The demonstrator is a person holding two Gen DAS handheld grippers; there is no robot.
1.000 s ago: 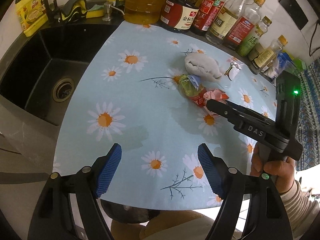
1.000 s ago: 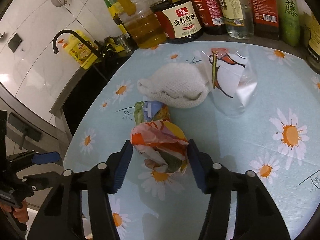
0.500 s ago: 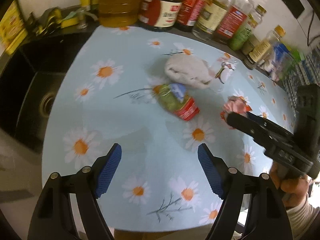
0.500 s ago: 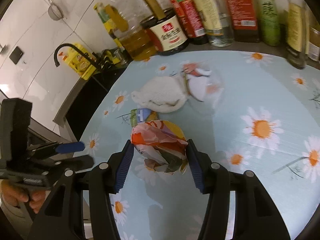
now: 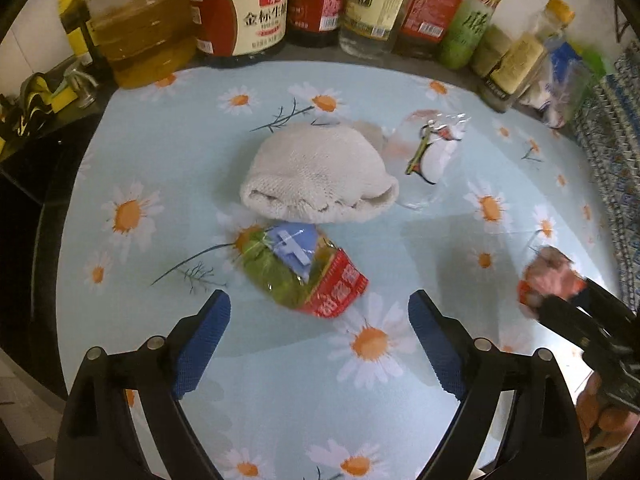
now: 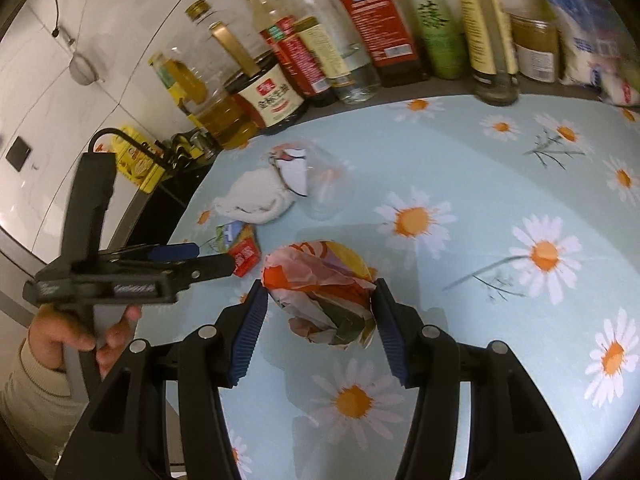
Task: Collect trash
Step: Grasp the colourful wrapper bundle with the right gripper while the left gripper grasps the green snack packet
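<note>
My right gripper [image 6: 318, 312] is shut on a crumpled orange and yellow wrapper [image 6: 320, 288], held above the daisy cloth; it shows at the right of the left wrist view [image 5: 550, 282]. My left gripper [image 5: 318, 336] is open and empty, just short of a green and red snack packet [image 5: 300, 276] lying on the cloth. That packet also shows in the right wrist view [image 6: 240, 244]. A clear plastic bag [image 5: 430, 156] lies beside a white knitted cloth [image 5: 320, 176].
A row of oil and sauce bottles [image 5: 240, 8] stands along the back of the daisy tablecloth [image 5: 400, 400]. A black sink edge [image 5: 24, 152] lies to the left. A patterned cloth [image 5: 616, 152] hangs at the right.
My left gripper moved forward toward the green and red packet. My right gripper carried the crumpled wrapper away to the right and up.
</note>
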